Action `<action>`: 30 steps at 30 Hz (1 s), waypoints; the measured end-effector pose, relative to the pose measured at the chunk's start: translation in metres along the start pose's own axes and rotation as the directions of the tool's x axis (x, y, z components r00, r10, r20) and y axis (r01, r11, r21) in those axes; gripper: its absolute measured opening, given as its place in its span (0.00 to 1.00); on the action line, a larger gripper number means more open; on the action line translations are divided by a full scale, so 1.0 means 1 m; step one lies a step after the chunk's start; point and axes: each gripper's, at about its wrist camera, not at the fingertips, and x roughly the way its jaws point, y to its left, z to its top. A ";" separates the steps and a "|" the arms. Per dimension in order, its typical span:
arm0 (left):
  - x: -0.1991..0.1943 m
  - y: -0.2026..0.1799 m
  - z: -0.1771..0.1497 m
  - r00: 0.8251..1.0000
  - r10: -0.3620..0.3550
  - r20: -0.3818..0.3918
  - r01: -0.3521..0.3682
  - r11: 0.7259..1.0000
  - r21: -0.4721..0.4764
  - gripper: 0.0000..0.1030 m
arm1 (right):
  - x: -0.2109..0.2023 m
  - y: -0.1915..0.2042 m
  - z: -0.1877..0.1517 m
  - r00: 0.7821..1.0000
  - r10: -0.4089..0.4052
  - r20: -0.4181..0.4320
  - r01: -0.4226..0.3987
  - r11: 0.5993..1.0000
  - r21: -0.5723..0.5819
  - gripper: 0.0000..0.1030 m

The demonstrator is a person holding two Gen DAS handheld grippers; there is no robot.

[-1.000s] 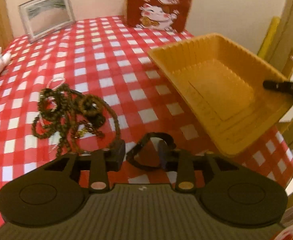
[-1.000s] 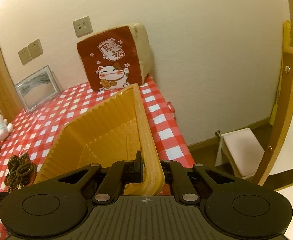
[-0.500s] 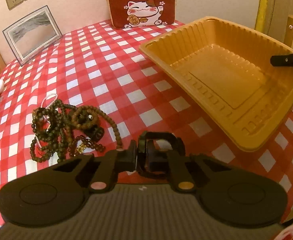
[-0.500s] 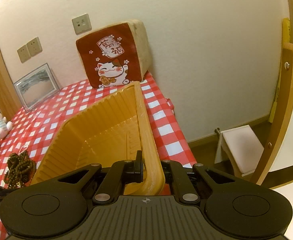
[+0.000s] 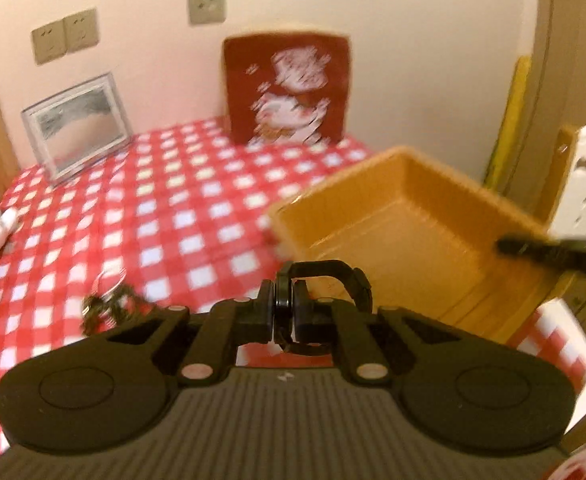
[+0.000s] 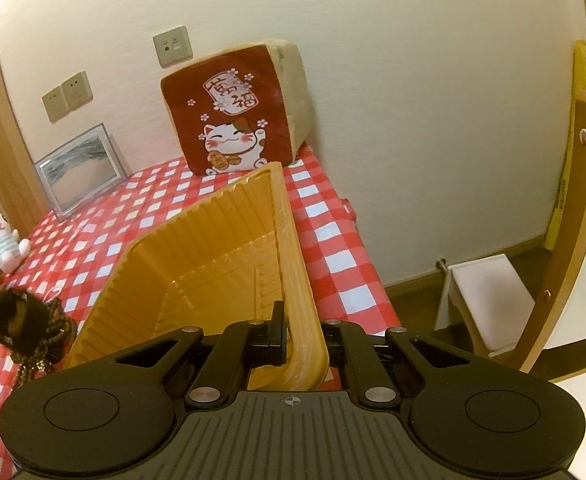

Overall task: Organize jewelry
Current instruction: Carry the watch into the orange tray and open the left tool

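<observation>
My left gripper (image 5: pixel 284 314) is shut on a black bracelet (image 5: pixel 333 276) and holds it lifted above the red checked table, just left of the orange tray (image 5: pixel 409 240). My right gripper (image 6: pixel 299 340) is shut on the near rim of the orange tray (image 6: pixel 213 264), which is tilted up on the table's right side. The right gripper's finger shows in the left wrist view (image 5: pixel 549 250) at the tray's right rim. A pile of brown bead necklaces (image 6: pixel 49 332) lies on the table left of the tray; it also shows in the left wrist view (image 5: pixel 105 308), blurred.
A red lucky-cat cushion (image 6: pixel 233 120) leans on the back wall. A silver picture frame (image 6: pixel 79 168) stands at the back left. A white plush cat (image 6: pixel 1 236) sits at the left edge. A wooden chair (image 6: pixel 573 240) and a white stool (image 6: pixel 489 300) stand right of the table.
My left gripper has closed on the black bracelet, lifted it off the table and tipped up toward the tray. My right gripper keeps its hold on the tray rim.
</observation>
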 end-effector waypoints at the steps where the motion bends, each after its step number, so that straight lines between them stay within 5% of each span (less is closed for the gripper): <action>1: 0.001 -0.005 0.004 1.000 -0.022 0.002 0.022 1.000 -0.002 0.08 | 0.000 0.000 0.000 1.000 0.001 0.000 -0.001 1.000 -0.002 0.06; 10: 0.036 -0.057 -0.002 0.982 -0.171 -0.077 0.172 0.985 0.007 0.08 | -0.003 0.006 -0.006 0.998 -0.031 0.052 0.036 0.996 -0.086 0.06; 21: 0.072 -0.065 -0.018 0.961 -0.225 -0.164 0.223 0.974 -0.030 0.09 | -0.002 0.013 -0.019 0.994 -0.068 0.087 0.082 0.982 -0.170 0.05; 30: 0.057 -0.060 -0.014 0.966 -0.239 -0.101 0.236 0.971 -0.047 0.16 | 0.000 0.020 -0.022 0.988 -0.107 0.112 0.129 0.969 -0.213 0.05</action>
